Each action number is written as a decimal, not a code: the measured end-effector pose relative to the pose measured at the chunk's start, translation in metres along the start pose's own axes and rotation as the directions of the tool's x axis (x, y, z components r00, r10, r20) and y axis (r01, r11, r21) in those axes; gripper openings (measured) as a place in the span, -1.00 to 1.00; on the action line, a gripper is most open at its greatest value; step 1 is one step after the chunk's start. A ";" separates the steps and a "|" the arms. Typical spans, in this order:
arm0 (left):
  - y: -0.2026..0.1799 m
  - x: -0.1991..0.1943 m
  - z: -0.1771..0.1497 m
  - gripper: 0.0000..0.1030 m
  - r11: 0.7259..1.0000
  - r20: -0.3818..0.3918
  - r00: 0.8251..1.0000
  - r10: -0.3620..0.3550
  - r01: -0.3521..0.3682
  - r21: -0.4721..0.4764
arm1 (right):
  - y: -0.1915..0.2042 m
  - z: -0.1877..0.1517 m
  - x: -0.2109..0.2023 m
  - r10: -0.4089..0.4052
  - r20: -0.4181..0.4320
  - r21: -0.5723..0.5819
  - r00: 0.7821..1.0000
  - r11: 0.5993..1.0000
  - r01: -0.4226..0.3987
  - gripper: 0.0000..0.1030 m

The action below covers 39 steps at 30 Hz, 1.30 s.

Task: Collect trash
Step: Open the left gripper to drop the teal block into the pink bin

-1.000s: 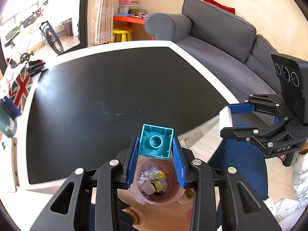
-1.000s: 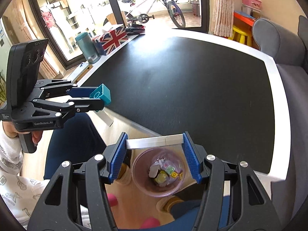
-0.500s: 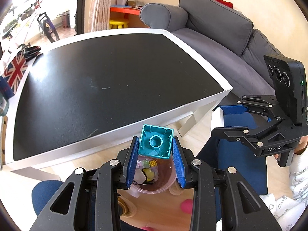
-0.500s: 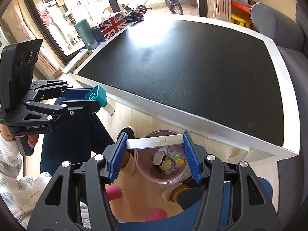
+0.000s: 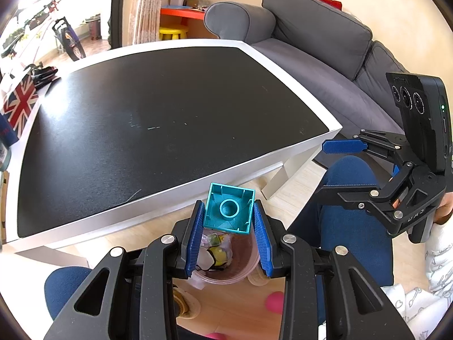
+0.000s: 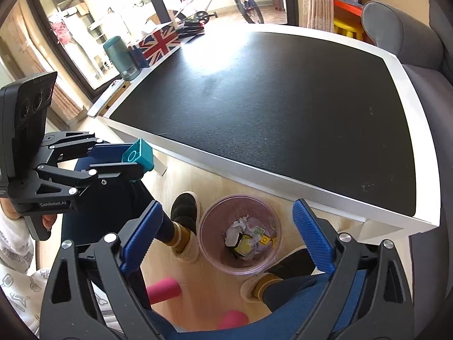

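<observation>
Left tongs clamp a teal square plastic toy brick by two opposite sides, hollow underside facing the camera, poised above a clear pinkish plastic trash cup that stands on the wooden floor between the person's slippered feet. In the left wrist view the brick covers the far part of the cup mouth; the cup already holds crumpled paper and small coloured bits.

Right tongs are opening, jaws spread wide over the cup with nothing between the pads.

The black-topped white-framed bench lies beyond and carries no trash in view; the flag-print box and green tumbler sit at its far side.

Risks, as judgement:
- Brick sits toward the far rim of the cup from the left camera's angle; released here it may clip the rim and bounce onto the floor.
- Cup looks light and stands free; a hit on the rim, or a nudge from a foot, could tip it and spill what is collected.
- The two tongs are near each other over a narrow mouth; crowding could knock the brick off line.
</observation>
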<state>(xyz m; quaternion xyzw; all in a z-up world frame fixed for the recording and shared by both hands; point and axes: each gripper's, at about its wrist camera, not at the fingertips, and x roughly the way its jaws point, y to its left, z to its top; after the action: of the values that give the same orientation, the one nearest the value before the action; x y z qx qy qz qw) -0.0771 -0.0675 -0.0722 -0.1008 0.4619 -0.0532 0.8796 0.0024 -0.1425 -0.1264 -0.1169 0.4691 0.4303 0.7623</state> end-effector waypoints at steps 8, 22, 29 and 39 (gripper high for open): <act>-0.002 0.007 -0.001 -0.34 1.000 -0.019 1.000 -0.013 0.014 0.012 | -0.005 -0.002 -0.004 -0.014 0.005 0.024 1.000 1.000 0.014 0.81; -0.009 0.012 -0.001 -0.34 0.999 -0.038 0.999 -0.027 0.028 0.029 | -0.010 -0.004 -0.012 -0.017 0.022 0.047 1.000 0.999 0.016 0.81; -0.013 0.013 0.001 -0.34 0.999 -0.041 0.999 -0.029 0.030 0.041 | -0.016 -0.005 -0.018 -0.019 0.033 0.055 0.999 0.998 0.018 0.81; -0.013 0.012 0.003 0.78 0.999 -0.008 0.999 -0.037 0.037 0.030 | -0.019 -0.003 -0.020 -0.018 0.038 0.063 0.999 0.998 0.015 0.81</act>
<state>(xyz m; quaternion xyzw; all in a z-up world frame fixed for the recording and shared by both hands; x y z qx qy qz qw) -0.0679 -0.0818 -0.0775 -0.0957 0.4622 -0.0769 0.8782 0.0115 -0.1670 -0.1162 -0.0885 0.4664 0.4114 0.7781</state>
